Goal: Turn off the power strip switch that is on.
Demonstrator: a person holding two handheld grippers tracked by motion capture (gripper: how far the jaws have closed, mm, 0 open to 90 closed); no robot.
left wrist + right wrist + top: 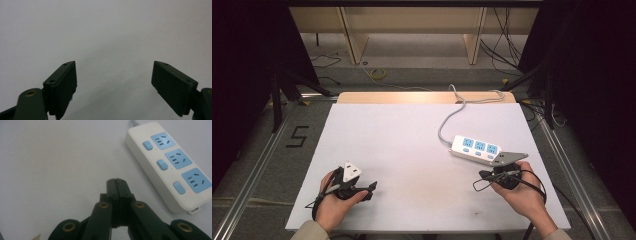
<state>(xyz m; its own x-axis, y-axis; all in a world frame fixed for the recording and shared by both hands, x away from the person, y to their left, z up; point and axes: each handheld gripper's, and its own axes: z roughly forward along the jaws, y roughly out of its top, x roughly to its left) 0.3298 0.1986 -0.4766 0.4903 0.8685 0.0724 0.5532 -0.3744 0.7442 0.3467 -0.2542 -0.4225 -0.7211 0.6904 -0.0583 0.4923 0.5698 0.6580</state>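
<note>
Near the table's right edge the power strip (477,149) lies untouched just beside my right gripper (116,185), jaws pressed together on nothing, while my left gripper (113,82) gapes empty, so everything remains.

1. The power strip (165,167) looks like smooth white plastic with a slight sheen; its sockets and switches are light blue plastic.
2. Its cord (447,120) has a smooth grey sheath.
3. The table top (412,145) is matt white, with a bare wooden edge at the far side.
4. The right gripper (117,182) is matt black with brass-coloured rivets; the left gripper (113,75) has matt black pads.
</note>
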